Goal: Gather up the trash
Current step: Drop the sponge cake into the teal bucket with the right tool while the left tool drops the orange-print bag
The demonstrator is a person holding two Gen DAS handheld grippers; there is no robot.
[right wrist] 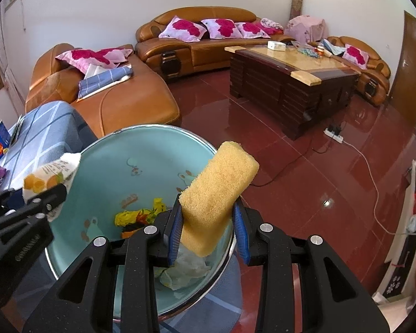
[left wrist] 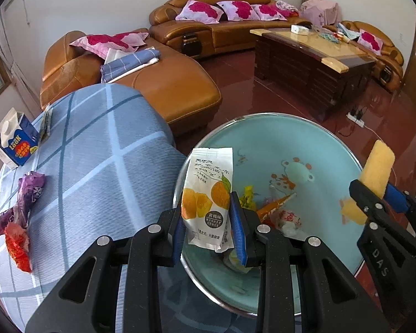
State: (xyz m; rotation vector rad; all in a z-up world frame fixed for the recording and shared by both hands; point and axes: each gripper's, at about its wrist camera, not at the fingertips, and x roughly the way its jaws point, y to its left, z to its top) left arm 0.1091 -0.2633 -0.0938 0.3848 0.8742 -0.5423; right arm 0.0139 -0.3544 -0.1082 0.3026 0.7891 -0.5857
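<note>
left claw (left wrist: 208, 222): pinching a white snack wrapper (left wrist: 206, 194) with orange fruit on it, right over the basin
right claw (right wrist: 208, 227): clamped on a yellow sponge (right wrist: 217, 197), above the basin's near rim
basin (left wrist: 332, 144): teal, wrappers already inside
blue checked table (left wrist: 97, 152): beside the basin, milk carton (left wrist: 12, 141) and crumpled purple and red wrappers (left wrist: 19, 211) on it

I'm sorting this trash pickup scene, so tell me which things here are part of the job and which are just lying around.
Part of the job:
- snack packet in the left gripper
- yellow sponge in the right gripper
- blue basin already holding wrappers
- purple wrapper, red wrapper and milk carton on the checked cloth

Just lying about:
- sofa and its pillows
- coffee table
- power strip
</note>
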